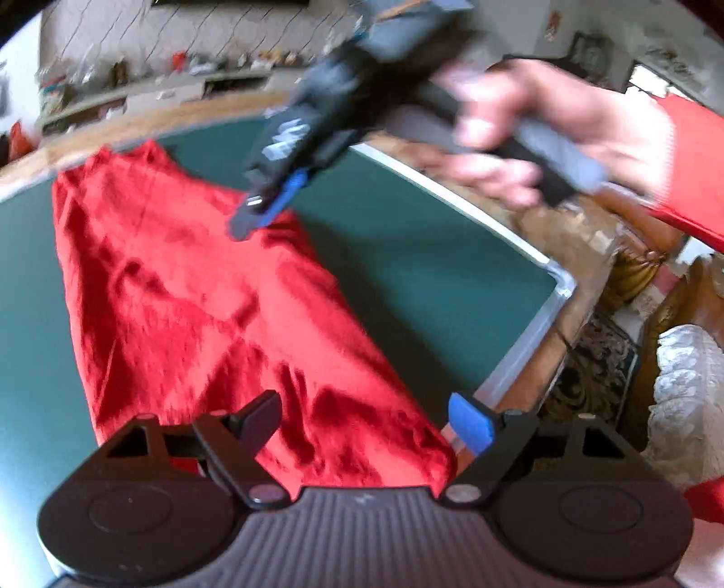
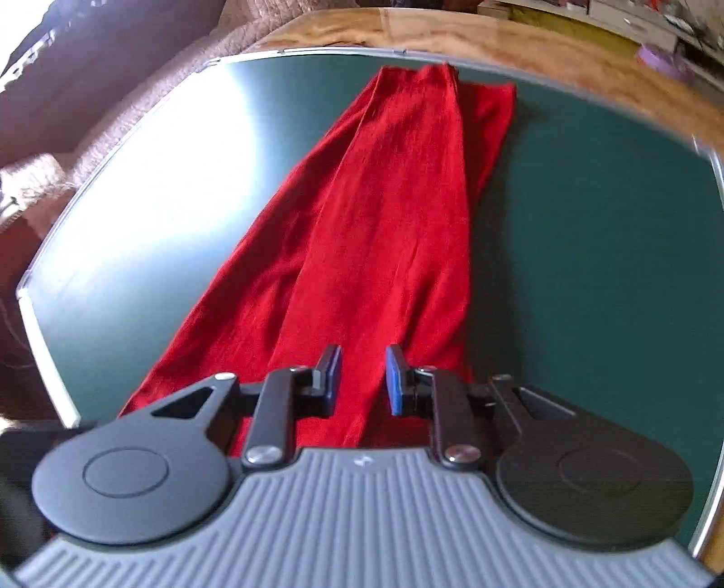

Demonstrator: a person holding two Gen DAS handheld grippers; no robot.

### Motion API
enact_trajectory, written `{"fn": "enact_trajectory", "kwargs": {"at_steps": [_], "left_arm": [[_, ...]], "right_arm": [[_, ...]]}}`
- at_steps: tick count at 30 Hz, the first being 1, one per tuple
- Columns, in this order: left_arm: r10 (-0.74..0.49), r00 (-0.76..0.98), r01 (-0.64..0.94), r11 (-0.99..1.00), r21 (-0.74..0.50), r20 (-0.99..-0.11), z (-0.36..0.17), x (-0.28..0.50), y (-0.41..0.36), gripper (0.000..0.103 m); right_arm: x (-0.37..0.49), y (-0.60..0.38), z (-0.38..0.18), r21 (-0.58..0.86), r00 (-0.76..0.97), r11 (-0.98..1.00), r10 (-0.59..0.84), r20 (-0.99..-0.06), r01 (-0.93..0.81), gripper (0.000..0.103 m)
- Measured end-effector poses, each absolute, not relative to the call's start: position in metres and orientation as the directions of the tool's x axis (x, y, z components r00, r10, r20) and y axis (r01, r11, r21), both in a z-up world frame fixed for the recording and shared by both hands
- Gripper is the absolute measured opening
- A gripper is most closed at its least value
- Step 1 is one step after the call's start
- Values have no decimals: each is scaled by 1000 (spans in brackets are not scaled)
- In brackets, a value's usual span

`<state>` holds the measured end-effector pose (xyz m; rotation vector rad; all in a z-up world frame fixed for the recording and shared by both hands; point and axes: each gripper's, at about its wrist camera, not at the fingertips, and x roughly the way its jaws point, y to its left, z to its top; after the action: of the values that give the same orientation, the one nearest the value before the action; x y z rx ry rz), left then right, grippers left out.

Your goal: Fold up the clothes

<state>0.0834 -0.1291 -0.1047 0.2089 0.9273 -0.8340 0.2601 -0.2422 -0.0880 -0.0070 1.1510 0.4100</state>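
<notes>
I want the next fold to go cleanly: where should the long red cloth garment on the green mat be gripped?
Probably at the near end of the long red cloth garment, one corner per gripper, coming in low from the near table edge. It lies as a long flat strip, so lifting this end folds it toward the far end.

red garment: soft creased cloth | green mat: smooth (glary sheen) | table edge: polished wood

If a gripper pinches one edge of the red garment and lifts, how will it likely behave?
The red garment will probably hang limp: it lies flat on the green mat with soft wrinkles and overlapped layers. It looks thin, so likely light. The layers may slide apart unless both are pinched; the right gripper is open above it.
</notes>
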Motion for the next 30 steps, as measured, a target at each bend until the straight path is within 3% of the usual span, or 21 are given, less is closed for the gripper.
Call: {"fn": "enact_trajectory", "kwargs": {"at_steps": [6, 12, 16, 18, 23, 28, 30], "left_arm": [[-505, 347, 656, 733, -180, -791, -98, 83, -125, 86], [-400, 428, 520, 843, -141, -810, -80, 70, -89, 89], [-319, 433, 412, 902, -130, -843, -88, 70, -72, 87], [-289, 430, 369, 921, -126, -855, -92, 72, -64, 87], [-251, 426, 270, 952, -142, -869, -100, 78, -48, 88], [-237, 426, 299, 948, -112, -873, -103, 75, -55, 88], [-247, 427, 304, 945, -119, -870, -99, 74, -57, 88]], "right_arm": [[237, -231, -107, 138, 371, 936, 259, -891, -323, 26], [204, -218, -74, 235, 406, 916, 360, -840, -326, 26], [177, -187, -102, 126, 376, 914, 281, -883, -387, 27], [163, -179, -103, 81, 397, 906, 260, -880, -415, 35], [144, -189, -78, 224, 380, 913, 352, -856, -341, 36], [115, -161, -95, 3, 411, 916, 183, -893, -401, 38], [108, -163, -84, 20, 406, 927, 183, -895, -374, 38]]}}
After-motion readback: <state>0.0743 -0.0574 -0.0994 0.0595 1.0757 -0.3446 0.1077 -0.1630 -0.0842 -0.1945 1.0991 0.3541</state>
